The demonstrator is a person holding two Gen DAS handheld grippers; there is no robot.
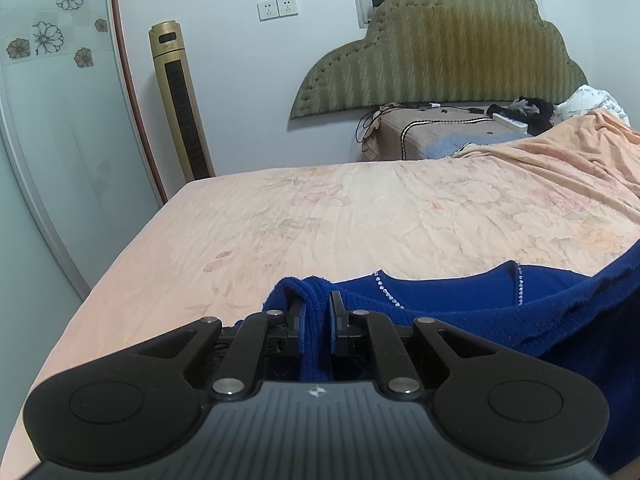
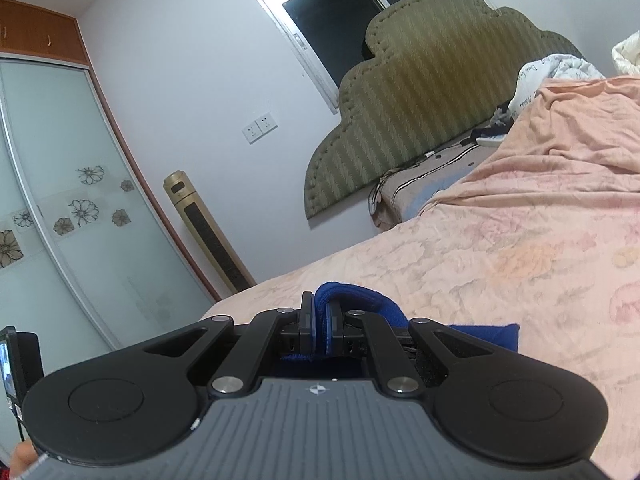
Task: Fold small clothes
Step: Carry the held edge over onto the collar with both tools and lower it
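Gold tower fan (image 1: 181,100) upright by wall, beside flowered wardrobe door (image 1: 52,92); green headboard (image 1: 452,48) (scalloped edge).

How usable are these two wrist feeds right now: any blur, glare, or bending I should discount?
Left wrist view: sharp and evenly lit indoors, no glare; the fisheye bows the wardrobe door; the left gripper is crisp, shut on the blue sweater. Right wrist view: tilted frame with dark corners, the window black; the right gripper pinches blue knit, with soft shadow beneath.
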